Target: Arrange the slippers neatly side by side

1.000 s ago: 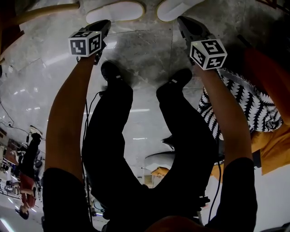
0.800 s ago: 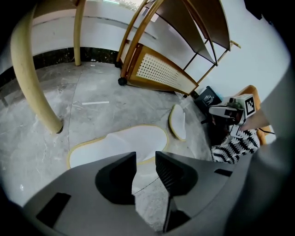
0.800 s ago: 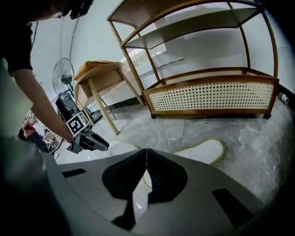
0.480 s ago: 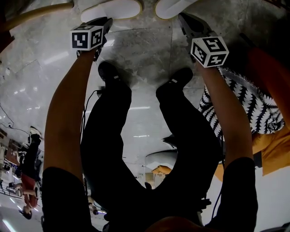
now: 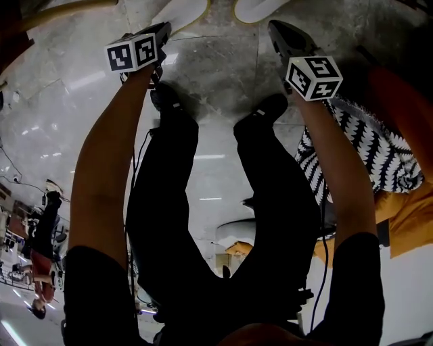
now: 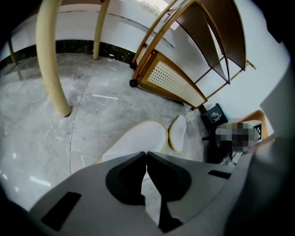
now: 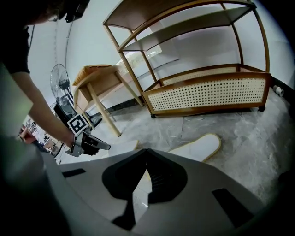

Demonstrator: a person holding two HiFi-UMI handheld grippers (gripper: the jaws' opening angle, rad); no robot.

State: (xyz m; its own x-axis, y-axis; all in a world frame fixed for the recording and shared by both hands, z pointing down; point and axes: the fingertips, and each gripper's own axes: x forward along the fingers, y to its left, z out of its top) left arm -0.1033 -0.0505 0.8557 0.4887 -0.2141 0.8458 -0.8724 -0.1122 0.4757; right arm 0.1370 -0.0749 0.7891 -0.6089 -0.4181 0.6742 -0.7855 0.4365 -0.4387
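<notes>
Reaching forward and down, both bare forearms run nearly straight, one on each side of the person's black-trousered legs [image 5: 169,203].

- Left forearm [image 5: 101,155]: extended towards the top of the head view, wrist level with the shoe tip.
- Left gripper [image 5: 162,28]: jaws closing, tips all but met, nothing between them. It points at the heel end of the left-hand slipper [image 5: 181,10]; contact cannot be judged.
- Right forearm [image 5: 338,176]: extended likewise, passing a black-and-white patterned cloth [image 5: 365,149].
- Right gripper [image 5: 274,28]: jaws drawn together, nothing held, tip just short of the right-hand slipper [image 5: 260,8].
- Slippers: white with pale tan edging, flat on the grey marble floor [image 5: 216,74], near each other with a strip of floor between and at differing angles.
- Beyond them: a wooden shelf unit [image 7: 207,92] with a cane front panel, and a wooden table [image 7: 99,76].
</notes>
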